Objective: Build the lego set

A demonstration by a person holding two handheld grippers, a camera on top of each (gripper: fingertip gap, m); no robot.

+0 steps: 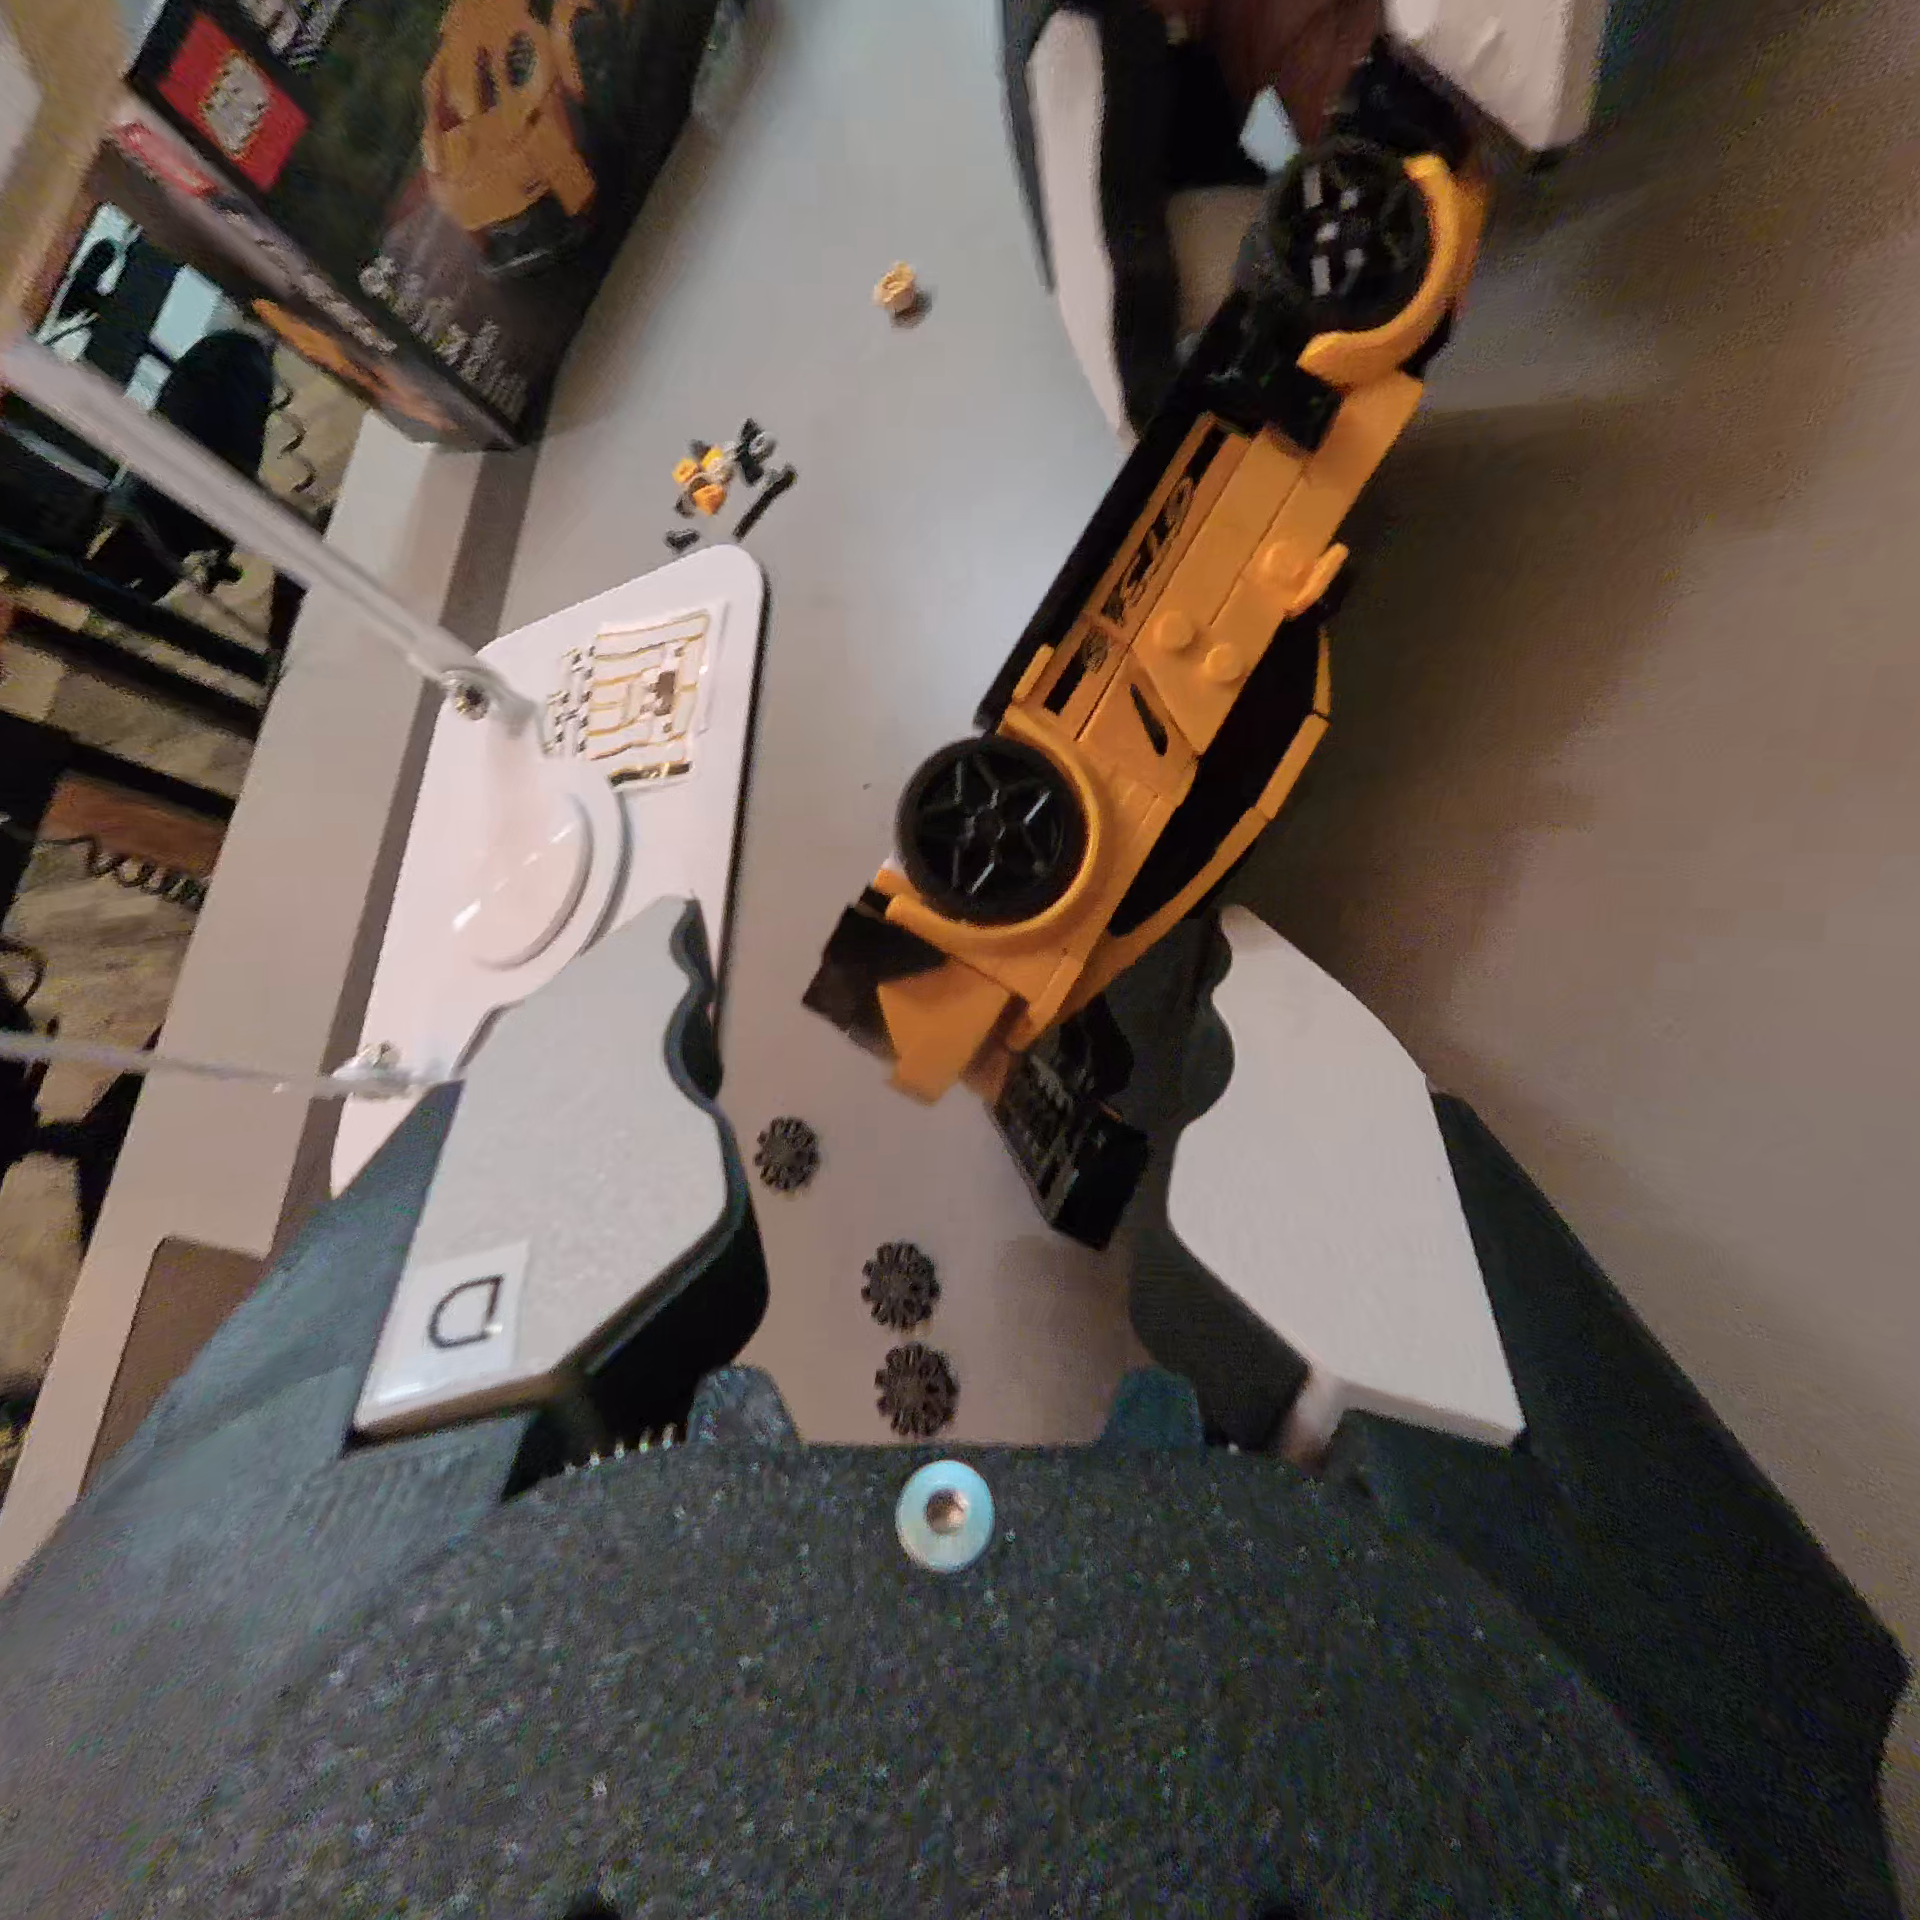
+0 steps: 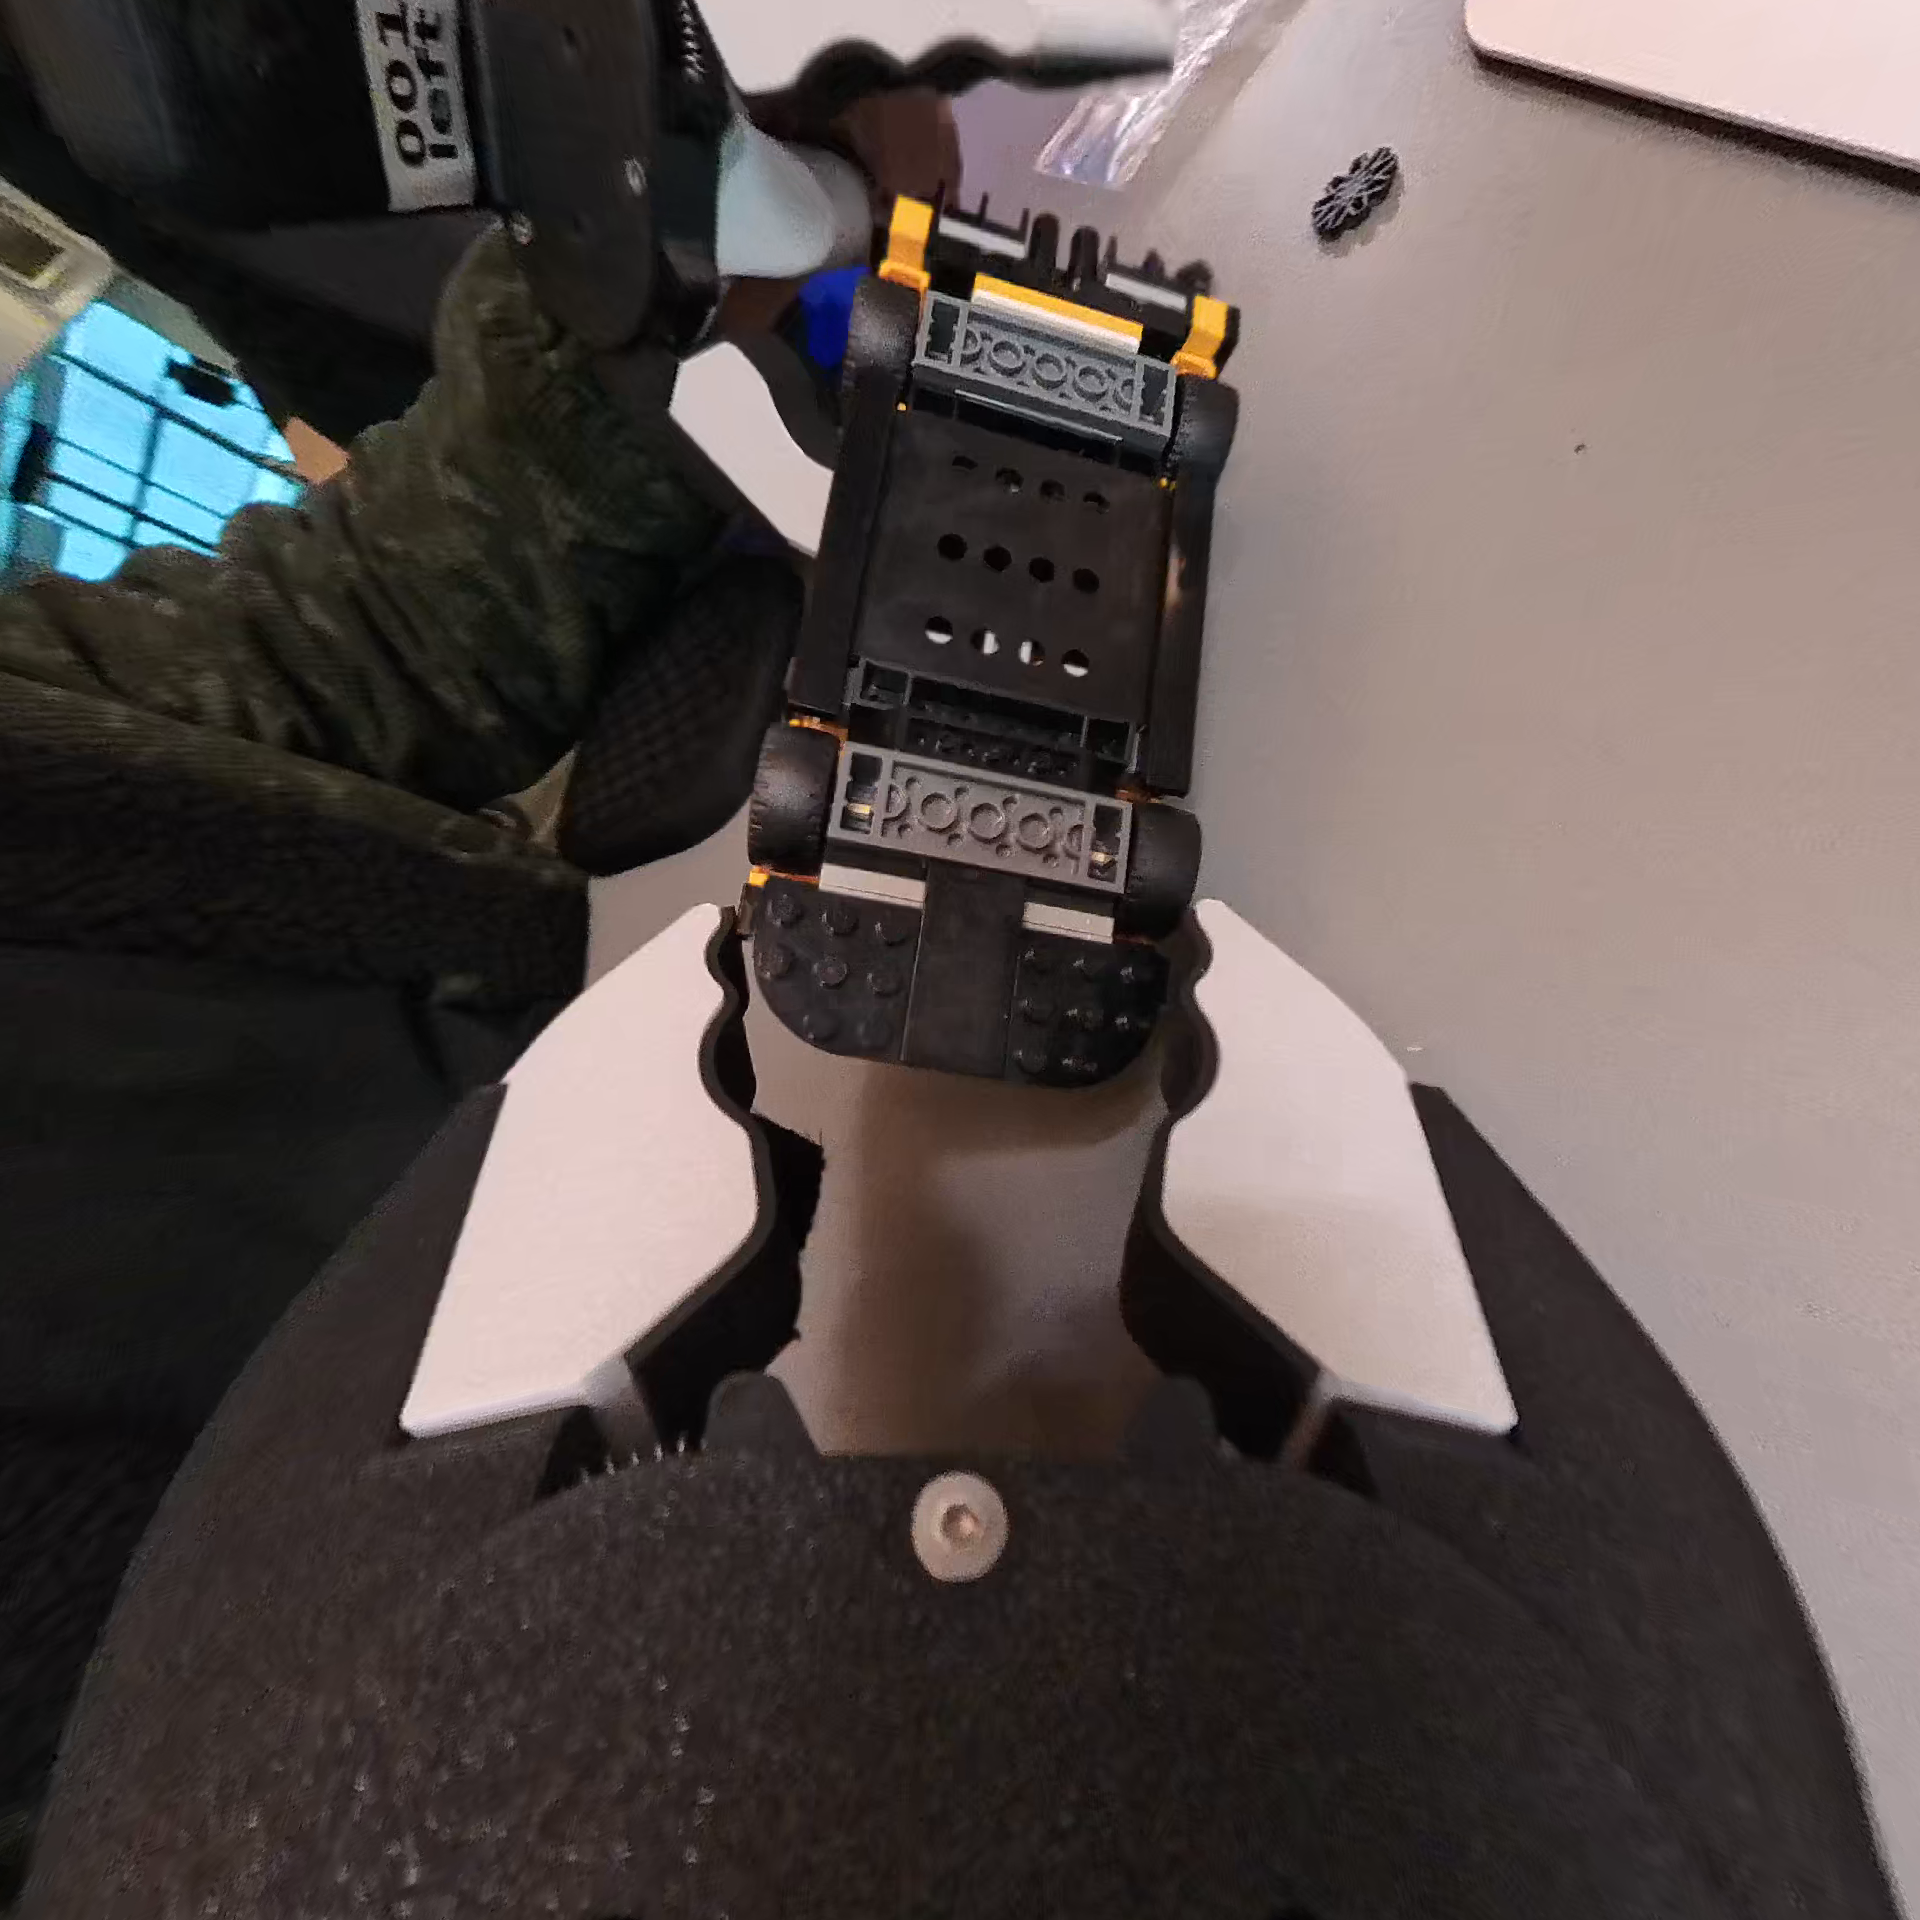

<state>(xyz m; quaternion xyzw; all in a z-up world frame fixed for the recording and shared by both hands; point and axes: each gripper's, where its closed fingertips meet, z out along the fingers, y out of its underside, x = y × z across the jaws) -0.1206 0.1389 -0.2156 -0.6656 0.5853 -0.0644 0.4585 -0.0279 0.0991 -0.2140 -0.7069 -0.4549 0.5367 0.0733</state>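
A yellow and black lego car [image 1: 1195, 665] is held in the air above the grey table [image 1: 894, 644], on its side. In the right wrist view I see its black underside [image 2: 997, 582]. My right gripper [image 2: 956, 935] is shut on the car's black nose; it shows at the top of the left wrist view [image 1: 1268, 114]. My left gripper [image 1: 971, 935] is open, with the car's other end lying against its right finger [image 1: 1309, 1122]. The left finger [image 1: 623, 1091] is well apart from the car. Three black spoked discs [image 1: 900, 1285] lie on the table between the left fingers.
A small pile of loose black and yellow pieces [image 1: 727, 478] and a tan piece [image 1: 899, 289] lie farther off. A white board [image 1: 582, 935] bearing a sticker sheet [image 1: 634, 686] lies to the left, with the set's box [image 1: 416, 208] behind. A black disc [image 2: 1356, 192] and a clear bag [image 2: 1143, 104] lie beyond the car. Tip to tip, the grippers are about 11 cm apart. Measured from the fingertips, the tan piece [image 1: 899, 289] is 15 cm or so from the right gripper and 25 cm from the left.
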